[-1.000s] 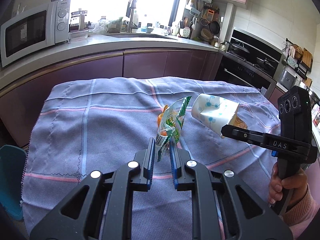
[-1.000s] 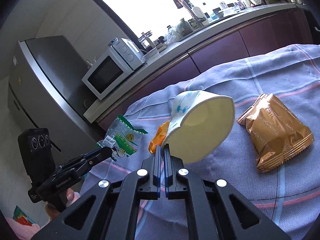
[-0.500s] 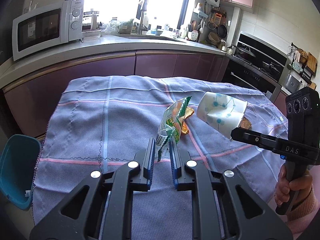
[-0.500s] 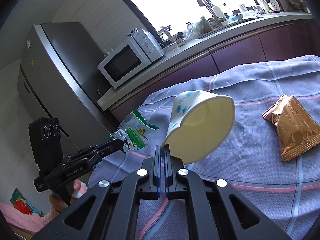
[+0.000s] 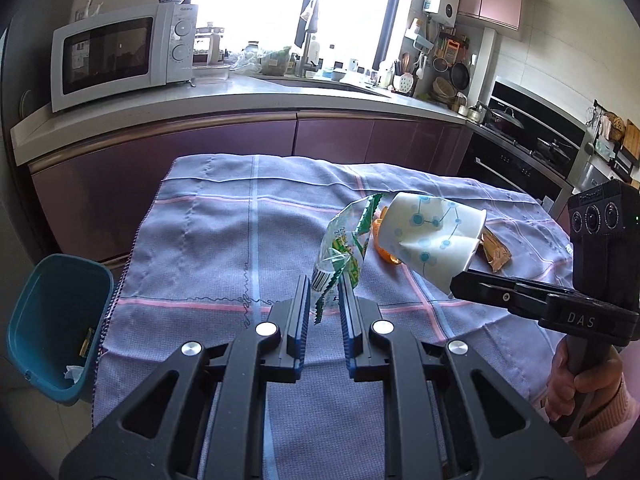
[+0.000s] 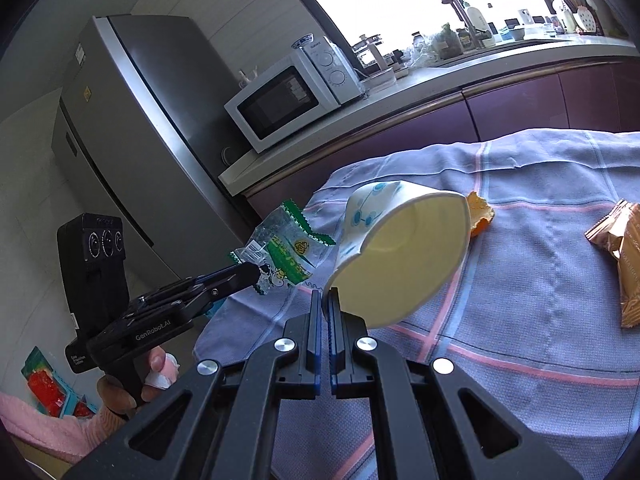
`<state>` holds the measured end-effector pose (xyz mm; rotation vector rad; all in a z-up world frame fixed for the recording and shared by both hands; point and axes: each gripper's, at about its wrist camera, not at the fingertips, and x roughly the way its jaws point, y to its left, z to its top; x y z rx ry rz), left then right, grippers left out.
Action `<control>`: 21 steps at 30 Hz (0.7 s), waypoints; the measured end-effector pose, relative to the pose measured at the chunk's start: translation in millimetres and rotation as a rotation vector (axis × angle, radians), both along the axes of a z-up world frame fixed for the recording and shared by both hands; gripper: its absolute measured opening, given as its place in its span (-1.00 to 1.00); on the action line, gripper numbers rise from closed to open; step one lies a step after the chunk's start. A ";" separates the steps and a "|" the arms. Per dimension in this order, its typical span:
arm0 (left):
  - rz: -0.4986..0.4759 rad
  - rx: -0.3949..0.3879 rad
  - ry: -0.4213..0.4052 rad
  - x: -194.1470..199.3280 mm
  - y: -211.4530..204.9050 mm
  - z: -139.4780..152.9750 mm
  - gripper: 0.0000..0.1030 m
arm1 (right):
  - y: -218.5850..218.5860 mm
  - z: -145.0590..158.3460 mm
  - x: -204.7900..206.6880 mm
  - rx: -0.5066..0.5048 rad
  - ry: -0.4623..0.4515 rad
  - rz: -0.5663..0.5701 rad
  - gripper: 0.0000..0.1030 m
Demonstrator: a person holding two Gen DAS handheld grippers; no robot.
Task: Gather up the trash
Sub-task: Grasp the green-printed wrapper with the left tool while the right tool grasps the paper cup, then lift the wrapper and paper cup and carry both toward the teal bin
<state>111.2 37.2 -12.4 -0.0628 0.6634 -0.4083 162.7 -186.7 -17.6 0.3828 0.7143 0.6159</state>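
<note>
My left gripper (image 5: 324, 289) is shut on a clear and green snack wrapper (image 5: 345, 240), which hangs above the purple checked tablecloth (image 5: 208, 248). To its right, my right gripper (image 5: 456, 286) pinches the rim of a crumpled white paper cup (image 5: 432, 236) with blue dots and holds it tilted in the air. The right wrist view shows that gripper (image 6: 324, 300) shut on the cup (image 6: 400, 256), and the left gripper (image 6: 249, 272) holding the wrapper (image 6: 285, 249) just to the left. An orange peel (image 6: 478, 214) and a gold snack packet (image 6: 626, 256) lie on the cloth.
A teal bin (image 5: 52, 320) with some scraps inside stands on the floor at the table's left edge. Purple cabinets and a counter with a microwave (image 5: 120, 60) run behind the table. A fridge (image 6: 132, 140) stands at the far left. A hand grips each handle.
Both grippers have carried the wrapper and the cup leftwards over the table. The teal bin has come further into the left wrist view; the gold packet has slid to the right edge.
</note>
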 end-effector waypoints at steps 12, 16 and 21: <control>0.081 -0.002 -0.018 -12.5 35.9 7.8 -0.71 | 34.0 2.8 6.8 -0.010 -0.002 0.077 -0.96; 0.106 -0.003 -0.021 -14.5 47.4 8.0 -0.71 | 46.1 4.1 10.9 -0.012 -0.002 0.105 -0.96; 0.143 -0.007 -0.021 -18.2 63.1 8.5 -0.71 | 63.1 5.7 15.6 -0.012 -0.002 0.145 -0.96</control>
